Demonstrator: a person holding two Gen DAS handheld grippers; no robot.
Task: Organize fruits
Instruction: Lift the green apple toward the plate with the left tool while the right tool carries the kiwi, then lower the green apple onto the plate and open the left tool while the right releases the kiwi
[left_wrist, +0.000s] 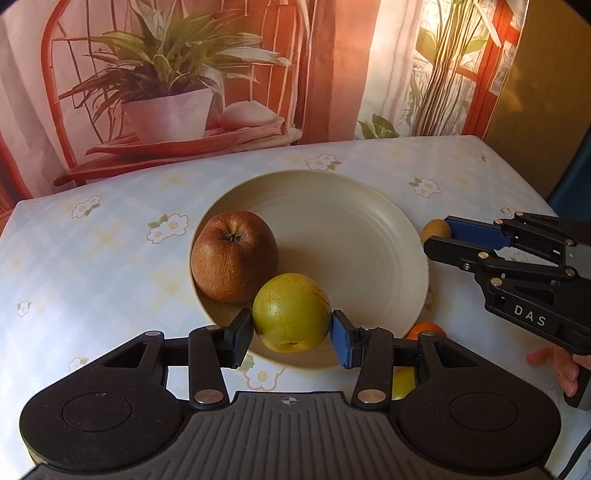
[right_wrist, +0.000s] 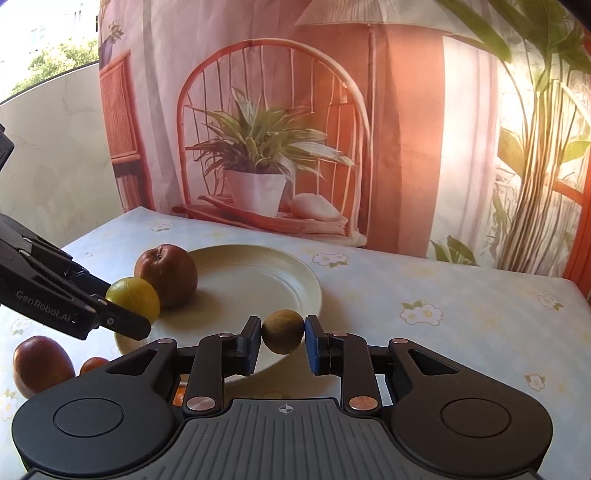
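Observation:
A cream plate (left_wrist: 351, 206) (right_wrist: 280, 266) sits mid-table with a brown-red apple (left_wrist: 234, 256) (right_wrist: 166, 275) on its left side. My left gripper (left_wrist: 291, 332) is shut on a yellow-green round fruit (left_wrist: 291, 314) (right_wrist: 133, 297) over the plate's near rim. My right gripper (right_wrist: 283, 338) (left_wrist: 437, 236) is shut on a small brownish-yellow fruit (right_wrist: 283, 336) (left_wrist: 436, 229) just off the plate's right rim.
An orange fruit (left_wrist: 424, 328) (right_wrist: 92, 363) and a yellow fruit (left_wrist: 402, 382) lie on the floral tablecloth (left_wrist: 110, 266) near the plate's front. A dark red fruit (right_wrist: 40, 363) lies at the near left. A printed backdrop (right_wrist: 295, 129) hangs behind the table.

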